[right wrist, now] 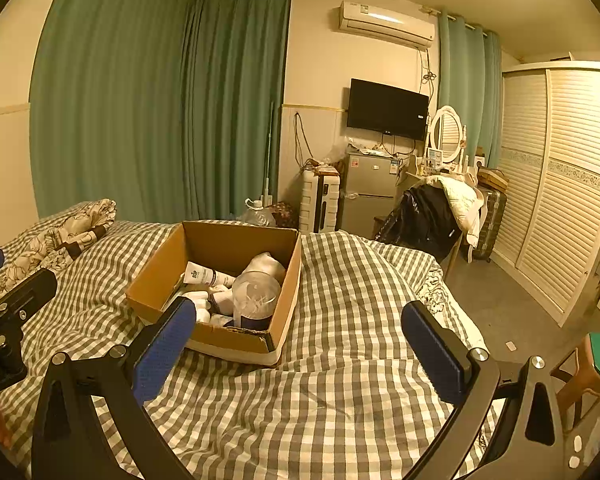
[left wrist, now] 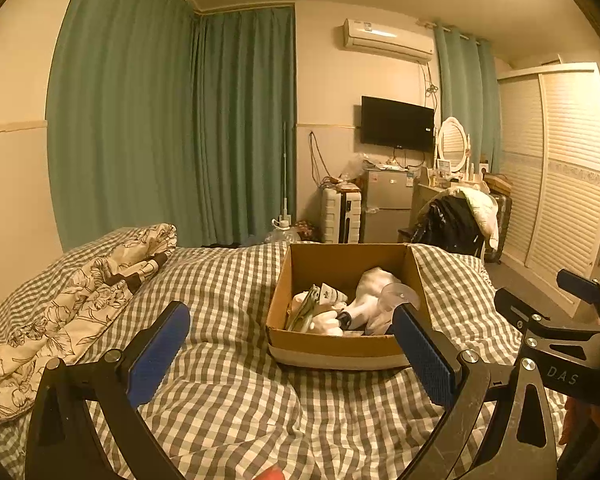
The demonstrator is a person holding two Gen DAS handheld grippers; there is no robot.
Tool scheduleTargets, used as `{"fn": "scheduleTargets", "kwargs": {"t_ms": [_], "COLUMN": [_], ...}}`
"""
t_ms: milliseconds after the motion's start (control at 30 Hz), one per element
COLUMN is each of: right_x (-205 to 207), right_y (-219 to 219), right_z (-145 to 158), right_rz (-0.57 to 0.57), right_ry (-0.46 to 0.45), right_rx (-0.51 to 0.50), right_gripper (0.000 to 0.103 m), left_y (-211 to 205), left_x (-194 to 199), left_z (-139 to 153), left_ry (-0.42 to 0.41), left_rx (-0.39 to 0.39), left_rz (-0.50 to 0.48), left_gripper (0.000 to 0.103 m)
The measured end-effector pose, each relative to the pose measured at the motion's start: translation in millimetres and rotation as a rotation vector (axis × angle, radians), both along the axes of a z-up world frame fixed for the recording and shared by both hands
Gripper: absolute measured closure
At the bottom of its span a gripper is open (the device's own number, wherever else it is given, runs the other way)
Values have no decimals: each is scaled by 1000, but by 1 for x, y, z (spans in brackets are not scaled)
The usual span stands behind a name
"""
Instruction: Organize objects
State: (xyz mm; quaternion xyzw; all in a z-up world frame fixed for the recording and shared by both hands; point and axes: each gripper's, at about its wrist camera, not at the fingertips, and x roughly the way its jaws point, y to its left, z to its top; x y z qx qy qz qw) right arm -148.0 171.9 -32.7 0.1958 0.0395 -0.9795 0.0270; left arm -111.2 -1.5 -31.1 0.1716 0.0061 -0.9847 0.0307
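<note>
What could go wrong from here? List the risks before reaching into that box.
The cardboard box sits on a soft, rumpled checkered duvet, so pushing on it may tip it. The clear plastic jar stands among loosely piled items and could topple. Both the left tongs and right tongs are open near one box; they may collide.

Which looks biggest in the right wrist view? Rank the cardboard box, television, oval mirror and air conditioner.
1. Cardboard box, though it is nearest the camera.
2. Television and air conditioner: too alike to rank.
3. Oval mirror.
</note>
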Motion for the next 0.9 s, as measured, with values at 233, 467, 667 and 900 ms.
{"fn": "scheduleTargets", "kwargs": {"t_ms": [233, 467, 667, 900], "right_x": [0, 0, -1, -1], "right_y": [0, -1, -2, -2], "right_z": [-2, -3, -3, -4], "right_rz": [0, 2, 1, 1], "right_ry": [-4, -9, -9, -11], "right_rx": [2, 4, 4, 4], "right_gripper": [0, 0, 0, 0], "left_y": [0, 0, -1, -1], "left_x": [0, 1, 1, 1], "left_z": [1, 1, 1, 1], "left_ry": [-1, -1, -6, -9], "left_rx": [-2, -2, 0, -3], "left_rz": [3, 2, 1, 1], "left_gripper": [0, 0, 0, 0]}}
